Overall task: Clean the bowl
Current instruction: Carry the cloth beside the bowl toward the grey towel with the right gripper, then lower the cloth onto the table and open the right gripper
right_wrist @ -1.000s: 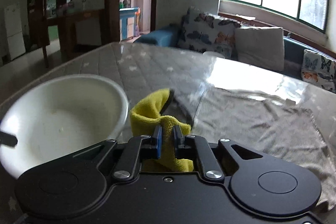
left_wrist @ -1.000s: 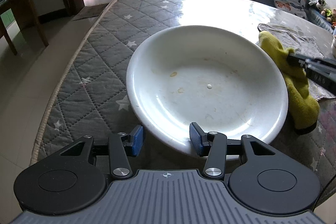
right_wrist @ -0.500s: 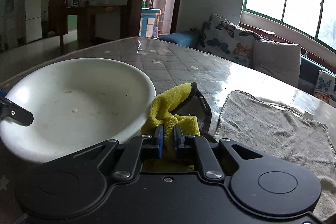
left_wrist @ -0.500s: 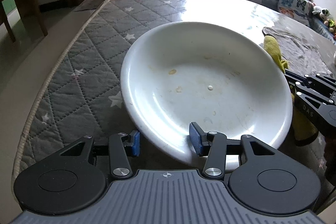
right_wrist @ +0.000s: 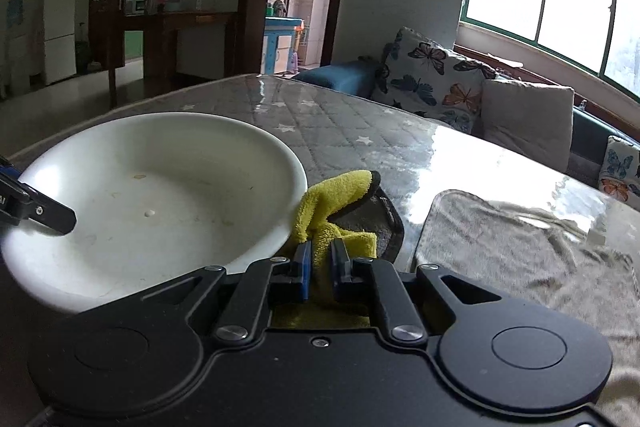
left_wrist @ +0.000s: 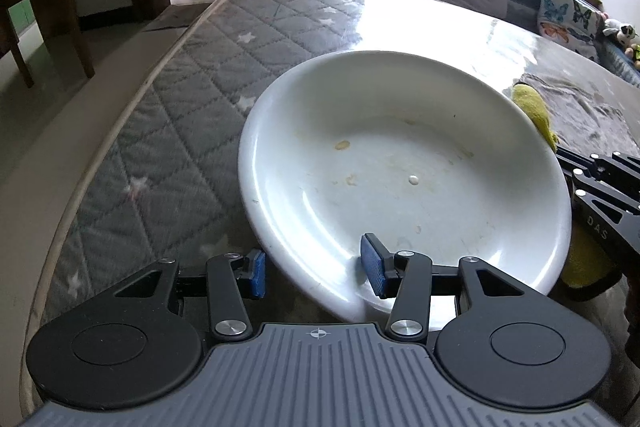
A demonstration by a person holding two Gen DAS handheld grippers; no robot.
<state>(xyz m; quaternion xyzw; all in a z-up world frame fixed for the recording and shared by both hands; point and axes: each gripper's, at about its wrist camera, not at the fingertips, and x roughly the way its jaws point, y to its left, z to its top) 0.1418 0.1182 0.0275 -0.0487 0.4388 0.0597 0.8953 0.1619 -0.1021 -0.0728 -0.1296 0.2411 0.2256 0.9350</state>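
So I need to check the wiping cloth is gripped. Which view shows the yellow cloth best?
The right wrist view: the yellow cloth sits pinched in the right gripper. The left wrist view shows only its edge behind the bowl.

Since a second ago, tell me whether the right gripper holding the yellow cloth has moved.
Yes. The right gripper with the yellow cloth has risen and closed toward the white bowl, looking down into it more.

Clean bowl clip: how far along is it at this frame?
Done: the right gripper is shut on the yellow cloth, beside the white bowl. In hand: the left gripper straddles the near rim, jaws open. Left: wiping; food specks remain inside, and the cloth is outside the bowl.
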